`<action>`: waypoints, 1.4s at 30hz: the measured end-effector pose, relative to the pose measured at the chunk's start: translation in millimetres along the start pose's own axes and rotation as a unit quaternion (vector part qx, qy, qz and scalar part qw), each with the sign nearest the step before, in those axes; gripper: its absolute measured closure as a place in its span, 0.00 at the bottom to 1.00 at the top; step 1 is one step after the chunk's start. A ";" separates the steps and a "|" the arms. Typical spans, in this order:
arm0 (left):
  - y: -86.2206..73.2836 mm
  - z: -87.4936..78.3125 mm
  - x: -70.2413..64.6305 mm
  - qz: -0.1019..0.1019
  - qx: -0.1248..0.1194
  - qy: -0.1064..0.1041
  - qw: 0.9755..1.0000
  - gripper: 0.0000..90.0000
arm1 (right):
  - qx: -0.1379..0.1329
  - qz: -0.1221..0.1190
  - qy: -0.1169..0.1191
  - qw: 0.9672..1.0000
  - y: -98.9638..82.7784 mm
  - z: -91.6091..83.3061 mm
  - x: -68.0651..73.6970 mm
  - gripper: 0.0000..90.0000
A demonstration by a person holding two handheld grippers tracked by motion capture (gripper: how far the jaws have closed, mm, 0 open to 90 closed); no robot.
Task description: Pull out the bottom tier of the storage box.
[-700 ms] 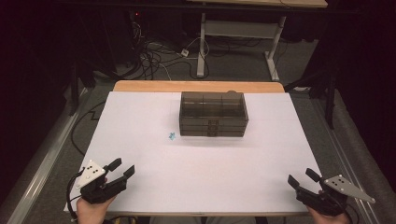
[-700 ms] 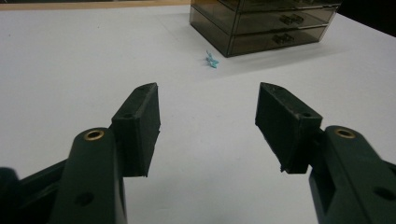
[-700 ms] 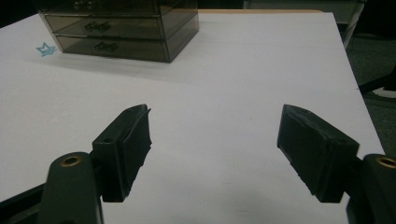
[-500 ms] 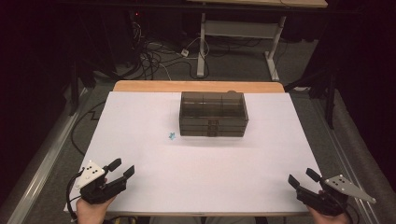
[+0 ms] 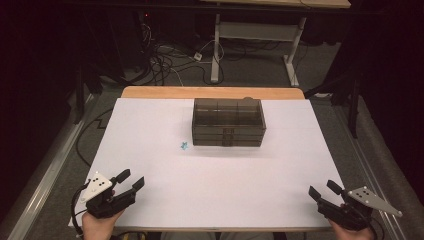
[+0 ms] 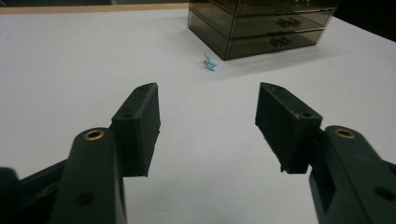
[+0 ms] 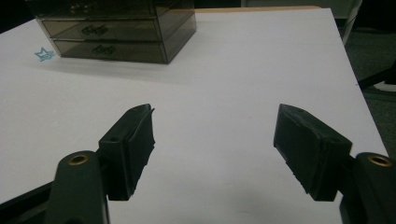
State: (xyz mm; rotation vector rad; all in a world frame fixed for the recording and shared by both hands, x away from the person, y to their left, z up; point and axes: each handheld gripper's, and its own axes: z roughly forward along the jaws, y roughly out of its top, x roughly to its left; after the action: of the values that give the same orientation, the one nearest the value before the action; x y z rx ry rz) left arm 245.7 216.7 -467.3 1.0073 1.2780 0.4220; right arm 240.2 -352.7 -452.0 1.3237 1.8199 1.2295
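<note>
A smoky translucent drawer box [image 5: 228, 121] stands at the far middle of the white table [image 5: 215, 175], its drawers shut; it is also in the left gripper view [image 6: 261, 25] and the right gripper view [image 7: 116, 28]. A tiny blue star [image 5: 184, 146] lies on the table just left of the box's front [image 6: 209, 63] [image 7: 44, 54]. My left gripper [image 5: 131, 179] rests at the near left corner, jaws wide open and empty [image 6: 208, 123]. My right gripper [image 5: 324, 190] sits at the near right corner, also open with nothing between its jaws [image 7: 215, 140].
A wooden strip [image 5: 210, 92] edges the table's far side. Beyond it are a desk frame [image 5: 255, 35] and tangled cables [image 5: 170, 57] on the floor. Dark floor drops off on both sides of the table.
</note>
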 end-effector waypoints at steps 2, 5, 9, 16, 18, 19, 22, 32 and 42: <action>0.0 0.1 -0.1 0.000 0.000 0.000 1.000 0.43 | -0.003 -0.001 0.002 1.000 0.1 0.1 0.4 0.34; -0.3 0.8 -0.5 0.001 0.000 0.000 1.000 0.43 | -0.005 -0.004 0.002 1.000 0.3 0.6 1.2 0.34; -0.5 1.3 -0.8 0.003 -0.001 -0.001 1.000 0.43 | -0.007 -0.011 0.003 1.000 0.8 1.4 2.6 0.35; -0.6 1.8 -1.0 0.005 -0.001 -0.003 1.000 0.43 | -0.011 -0.012 0.006 1.000 2.6 5.1 5.1 0.36; -0.6 1.8 -1.1 0.005 -0.002 -0.003 1.000 0.43 | -0.012 -0.012 0.006 1.000 2.9 5.7 5.5 0.36; -0.6 2.1 -1.1 0.005 -0.002 -0.003 1.000 0.43 | -0.011 -0.012 0.007 1.000 3.2 6.2 6.1 0.36; -0.7 3.0 -1.2 0.003 -0.002 -0.003 1.000 0.43 | -0.012 -0.013 0.008 1.000 4.1 8.5 7.1 0.37; -0.9 5.5 -1.0 0.001 -0.001 0.000 1.000 0.43 | -0.015 -0.009 0.013 1.000 6.9 14.3 7.3 0.38; -1.3 7.3 -1.2 0.001 0.002 -0.002 1.000 0.43 | -0.015 -0.014 0.026 0.999 12.2 25.0 14.4 0.38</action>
State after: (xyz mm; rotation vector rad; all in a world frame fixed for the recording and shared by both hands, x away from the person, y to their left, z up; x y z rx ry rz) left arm 251.8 212.2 -467.9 1.0123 1.2745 0.4185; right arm 261.3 -329.5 -450.4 1.2567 1.8420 1.2814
